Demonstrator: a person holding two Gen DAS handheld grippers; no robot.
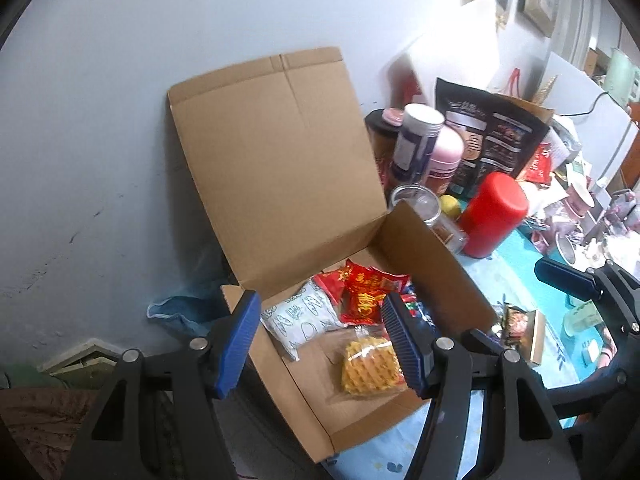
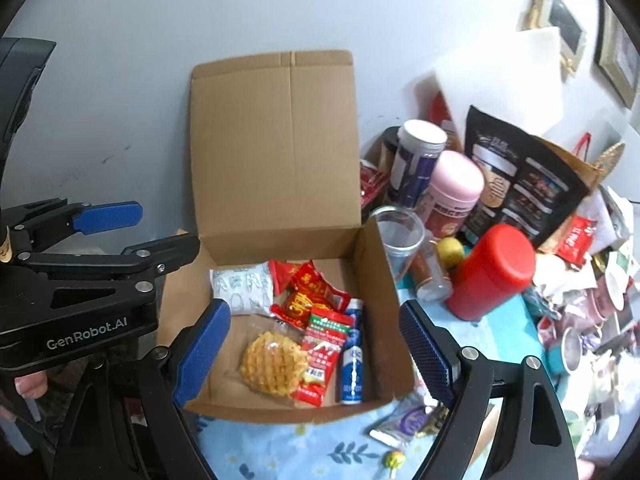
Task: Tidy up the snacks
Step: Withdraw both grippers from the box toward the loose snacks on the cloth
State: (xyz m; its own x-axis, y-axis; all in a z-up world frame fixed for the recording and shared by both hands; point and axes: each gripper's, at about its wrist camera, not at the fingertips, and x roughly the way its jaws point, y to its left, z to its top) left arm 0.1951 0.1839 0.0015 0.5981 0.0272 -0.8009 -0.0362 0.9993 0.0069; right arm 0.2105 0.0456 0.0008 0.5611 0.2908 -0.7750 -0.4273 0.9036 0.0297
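An open cardboard box (image 1: pixel 436 264) (image 2: pixel 380 280) stands with its lid against the wall. Inside lie a waffle pack (image 1: pixel 370 368) (image 2: pixel 274 362), a white pack (image 1: pixel 304 316) (image 2: pixel 242 288), red packs (image 1: pixel 366 292) (image 2: pixel 310 292), a red-green sachet (image 2: pixel 326 340) and a blue-white tube (image 2: pixel 354 356). My left gripper (image 1: pixel 320 340) is open and empty above the box's near left side. My right gripper (image 2: pixel 316 348) is open and empty above the box's front. Loose snacks (image 2: pixel 404 420) lie on the cloth by the box's front right corner.
A red canister (image 1: pixel 494 214) (image 2: pixel 490 272), a pink jar (image 2: pixel 454 192), a clear cup (image 2: pixel 398 236), a purple can (image 2: pixel 416 160) and a black bag (image 2: pixel 520 184) crowd the table right of the box. A lollipop (image 2: pixel 394 460) lies on the blue tablecloth (image 2: pixel 304 452).
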